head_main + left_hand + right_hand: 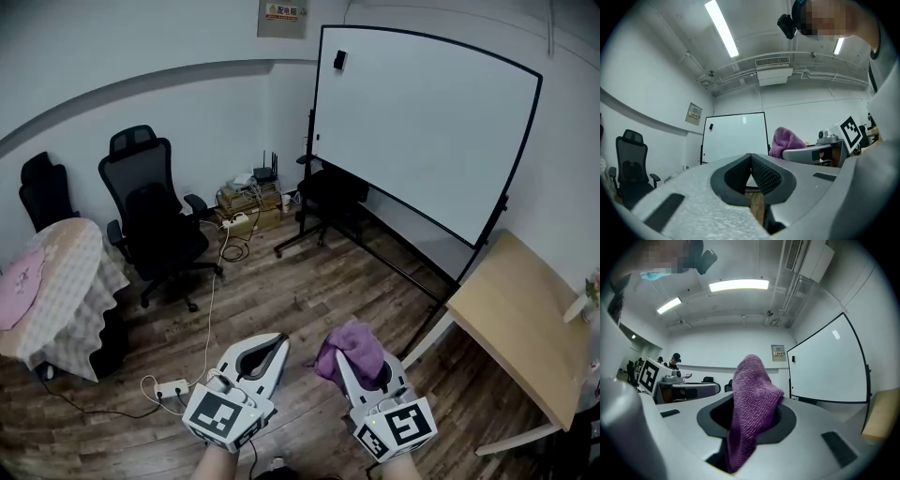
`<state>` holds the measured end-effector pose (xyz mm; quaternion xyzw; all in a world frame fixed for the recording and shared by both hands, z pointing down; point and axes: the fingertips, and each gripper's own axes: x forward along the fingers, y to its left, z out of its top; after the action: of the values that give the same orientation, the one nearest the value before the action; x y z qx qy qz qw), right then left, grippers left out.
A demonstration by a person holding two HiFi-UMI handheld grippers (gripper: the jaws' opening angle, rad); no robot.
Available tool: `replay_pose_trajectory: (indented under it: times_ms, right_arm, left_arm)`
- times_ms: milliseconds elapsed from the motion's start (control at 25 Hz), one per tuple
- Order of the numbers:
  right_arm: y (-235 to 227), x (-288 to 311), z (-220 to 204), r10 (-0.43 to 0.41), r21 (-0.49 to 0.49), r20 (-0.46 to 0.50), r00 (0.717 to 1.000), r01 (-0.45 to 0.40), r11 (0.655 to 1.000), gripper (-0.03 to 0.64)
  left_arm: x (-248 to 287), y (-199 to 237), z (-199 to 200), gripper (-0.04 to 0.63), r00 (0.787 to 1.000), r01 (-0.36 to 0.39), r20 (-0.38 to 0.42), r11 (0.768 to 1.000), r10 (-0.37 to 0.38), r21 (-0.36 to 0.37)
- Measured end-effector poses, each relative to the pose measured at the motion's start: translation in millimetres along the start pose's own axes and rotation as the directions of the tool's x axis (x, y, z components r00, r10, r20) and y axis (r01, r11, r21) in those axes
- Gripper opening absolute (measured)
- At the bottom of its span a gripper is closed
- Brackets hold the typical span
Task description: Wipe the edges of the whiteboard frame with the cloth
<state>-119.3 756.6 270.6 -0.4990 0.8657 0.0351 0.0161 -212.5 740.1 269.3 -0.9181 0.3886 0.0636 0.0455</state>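
Right gripper [366, 364], near: jaws pinched bunched purple cloth [351, 343]. Left gripper [266, 349]: jaws pressed together, empty. Black-framed whiteboard [422, 131] stood far right, open floor [309, 291] between.

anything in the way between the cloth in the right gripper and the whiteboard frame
Nothing visible blocks it: only floor lies between the cloth in the right gripper and the whiteboard frame. The wooden table crowds its right end.
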Motion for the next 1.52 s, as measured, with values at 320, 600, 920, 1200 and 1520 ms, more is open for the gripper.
replay_pose_trajectory:
  times_ms: [320, 600, 920, 1200, 1520]
  right_arm:
    - [7, 1, -1, -0.027, -0.007, -0.006, 1.0, 0.027, 1.0, 0.103]
    - [9, 11, 1, -0.068, 0.023, 0.025, 0.997, 0.068, 0.997, 0.109]
    - [11, 26, -1, -0.087, 0.007, 0.022, 0.996, 0.087, 0.996, 0.112]
    - [-11, 56, -9, -0.073, 0.012, 0.013, 0.997, 0.073, 0.997, 0.112]
    - [-64, 119, -11, -0.019, 0.016, 0.028, 0.999, 0.019, 1.0, 0.112]
  left_arm:
    - [-6, 8, 2, 0.017, 1.0, 0.014, 0.015, 1.0, -0.014, -0.005]
    - [-10, 23, 7, 0.017, 1.0, 0.024, 0.018, 1.0, -0.024, -0.001]
    - [-9, 49, 5, 0.017, 0.999, 0.023, 0.037, 1.0, -0.023, 0.004]
    - [20, 68, -7, 0.017, 0.999, 0.028, 0.029, 0.999, -0.028, -0.017]
    - [87, 109, -12, 0.017, 0.999, -0.009, 0.053, 1.0, 0.009, 0.001]
